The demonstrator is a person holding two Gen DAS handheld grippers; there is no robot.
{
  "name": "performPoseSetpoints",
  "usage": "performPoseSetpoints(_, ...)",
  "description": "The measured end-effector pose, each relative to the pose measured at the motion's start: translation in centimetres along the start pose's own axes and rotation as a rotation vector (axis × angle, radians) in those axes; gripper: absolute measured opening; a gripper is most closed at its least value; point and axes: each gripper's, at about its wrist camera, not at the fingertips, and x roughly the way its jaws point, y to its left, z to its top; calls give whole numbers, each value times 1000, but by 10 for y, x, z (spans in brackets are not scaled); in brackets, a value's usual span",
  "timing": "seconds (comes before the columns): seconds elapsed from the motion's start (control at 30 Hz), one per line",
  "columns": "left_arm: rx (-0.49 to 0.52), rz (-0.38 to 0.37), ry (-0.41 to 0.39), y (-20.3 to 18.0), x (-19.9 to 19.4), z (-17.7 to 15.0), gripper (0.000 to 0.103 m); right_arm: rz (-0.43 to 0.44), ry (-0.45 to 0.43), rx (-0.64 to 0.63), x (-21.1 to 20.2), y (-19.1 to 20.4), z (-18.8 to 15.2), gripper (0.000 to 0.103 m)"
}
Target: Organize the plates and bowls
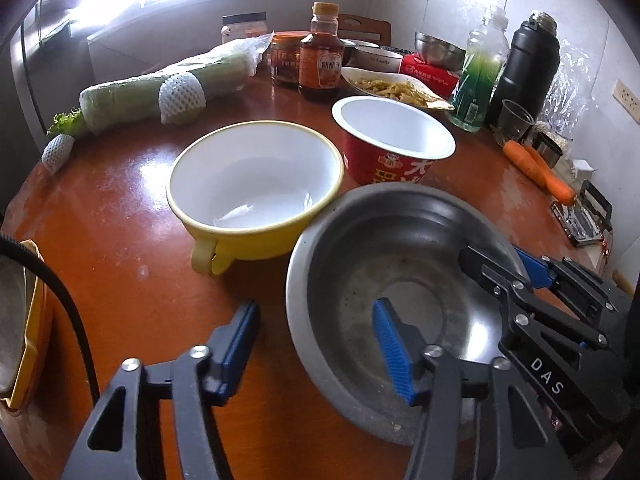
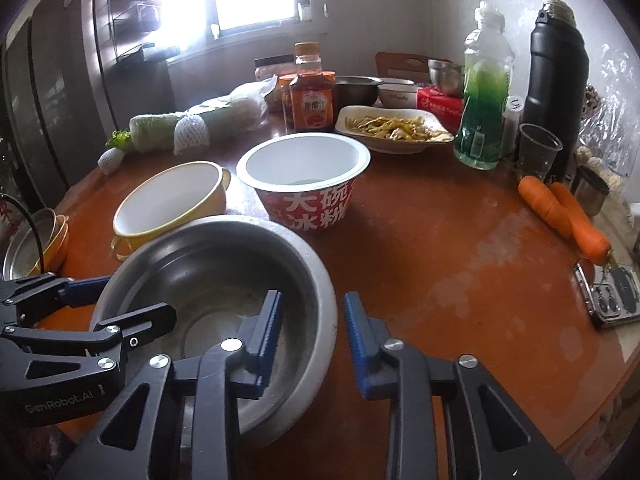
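Right fingers [image 2: 268, 332] clamp steel bowl [image 2: 200, 264] rim; left fingers [image 1: 390, 348] straddle rim, not closed; bowl's near edge hidden.

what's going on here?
A person with a handheld gripper in each hand is taking hold of the metal bowl at the near edge of the table. The right gripper looks clamped on the bowl's right rim. The left gripper straddles the left rim, one finger inside and one outside, not yet pressing. The bowl is not lifted. A yellow bowl and a red paper bowl stand empty behind it.
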Motion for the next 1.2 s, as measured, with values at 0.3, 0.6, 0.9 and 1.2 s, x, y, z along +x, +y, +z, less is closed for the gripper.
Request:
performPoseSetpoints(0.3, -17, -63, 4, 1, -4, -6, 29, 13, 14, 16, -4, 1, -3, 24)
performPoseSetpoints(0.6, -61, -26, -40, 30, -34, -20, 29, 88, -5, -19, -22, 29, -2, 24)
performPoseSetpoints(0.9, -125, 40, -59, 73, -56, -46, 29, 161, 12, -109, -25, 86, -17, 25)
performPoseSetpoints(1.2, -132, 57, -62, 85, -59, -58, 29, 178, 26, -140, -22, 110, -20, 26)
